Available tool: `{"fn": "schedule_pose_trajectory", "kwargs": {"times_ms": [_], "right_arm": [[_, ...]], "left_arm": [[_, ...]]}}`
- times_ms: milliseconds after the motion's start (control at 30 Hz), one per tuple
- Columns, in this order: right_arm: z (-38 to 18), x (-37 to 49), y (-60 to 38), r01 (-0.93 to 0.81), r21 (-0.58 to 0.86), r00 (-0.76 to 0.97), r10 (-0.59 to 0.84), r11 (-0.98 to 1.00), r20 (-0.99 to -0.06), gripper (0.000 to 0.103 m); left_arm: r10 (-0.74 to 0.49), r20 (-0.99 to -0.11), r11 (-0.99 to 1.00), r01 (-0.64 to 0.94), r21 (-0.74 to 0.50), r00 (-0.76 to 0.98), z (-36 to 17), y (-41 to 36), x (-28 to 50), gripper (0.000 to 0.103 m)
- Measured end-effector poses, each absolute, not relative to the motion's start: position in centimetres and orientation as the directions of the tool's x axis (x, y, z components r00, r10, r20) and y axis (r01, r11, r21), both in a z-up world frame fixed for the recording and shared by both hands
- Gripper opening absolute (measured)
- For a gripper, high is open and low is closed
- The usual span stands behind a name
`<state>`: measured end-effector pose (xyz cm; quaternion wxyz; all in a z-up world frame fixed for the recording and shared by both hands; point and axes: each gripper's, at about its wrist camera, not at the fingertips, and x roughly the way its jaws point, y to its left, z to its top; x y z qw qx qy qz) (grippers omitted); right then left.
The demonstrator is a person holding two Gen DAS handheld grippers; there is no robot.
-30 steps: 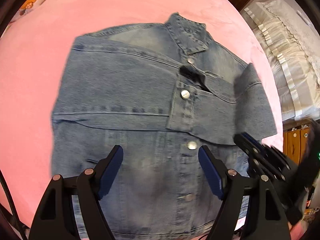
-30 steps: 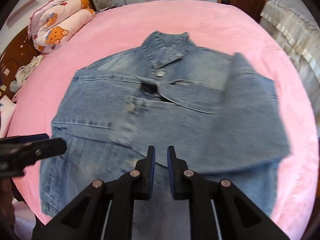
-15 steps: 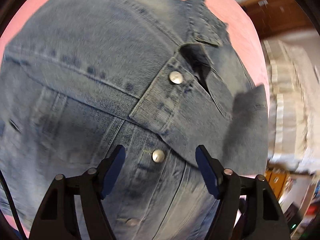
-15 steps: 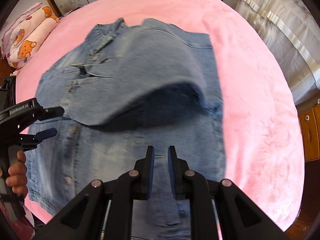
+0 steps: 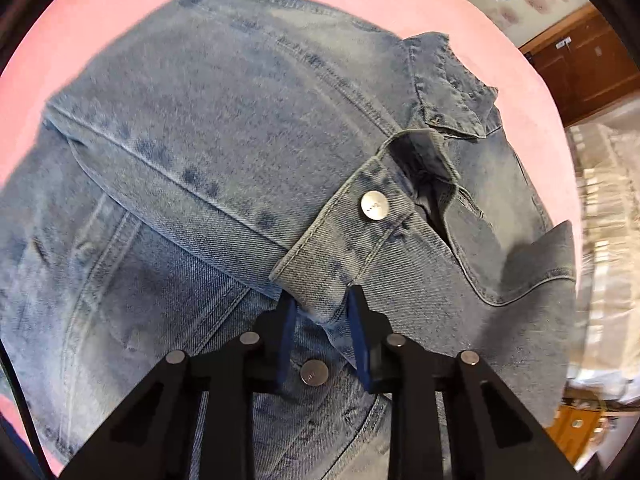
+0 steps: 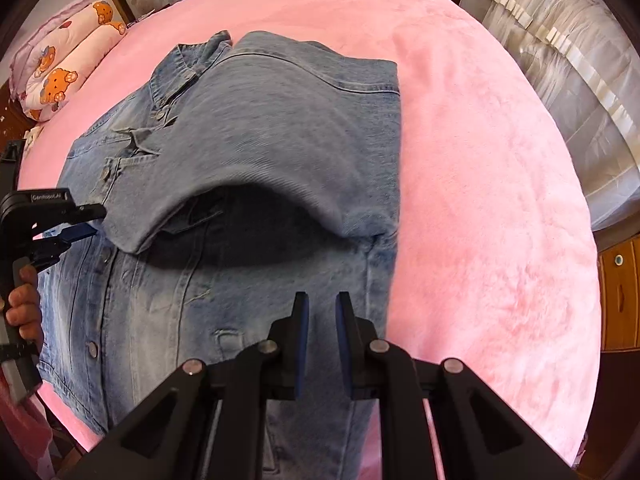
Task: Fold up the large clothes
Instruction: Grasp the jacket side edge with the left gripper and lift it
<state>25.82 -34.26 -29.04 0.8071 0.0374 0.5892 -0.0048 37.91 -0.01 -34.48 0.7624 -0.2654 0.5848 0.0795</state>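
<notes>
Faded blue denim jacket (image 6: 224, 152) spread on a pink plush bedcover (image 6: 480, 160), filling the centre and left of the right wrist frame, collar toward the upper left. One folded sleeve lies across the chest; its buttoned cuff (image 5: 340, 256) sits at centre of the left wrist frame. Left gripper (image 5: 322, 312), lower centre: jaws closing, cuff corner between the pads, apparently pinched. Right gripper (image 6: 322, 312), lower centre: jaws narrow, nothing between them, over the jacket's lower panel. A hand (image 6: 24, 308) holds the left gripper at left edge.
</notes>
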Motion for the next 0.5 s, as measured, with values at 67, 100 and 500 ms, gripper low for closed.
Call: {"fn": "schedule_pose_trajectory", "kwargs": {"times_ms": [67, 100, 500], "right_arm": [[-29.3, 26.5, -35.0, 0.051, 0.062, 0.313, 0.043, 0.997, -0.949, 0.013], [-29.5, 26.8, -35.2, 0.048, 0.058, 0.316, 0.04, 0.997, -0.948, 0.013], [-31.4, 30.1, -38.2, 0.005, 0.085, 0.309, 0.079, 0.996, -0.948, 0.014]], "left_arm": [[-0.162, -0.934, 0.857, -0.425, -0.293, 0.317, -33.4, -0.1, 38.2, 0.02], [-0.146, -0.93, 0.861, -0.419, -0.288, 0.338, -32.5, -0.1, 38.1, 0.019], [0.023, -0.818, 0.926, -0.321, -0.199, 0.575, -21.8, -0.5, 41.9, 0.013]]}}
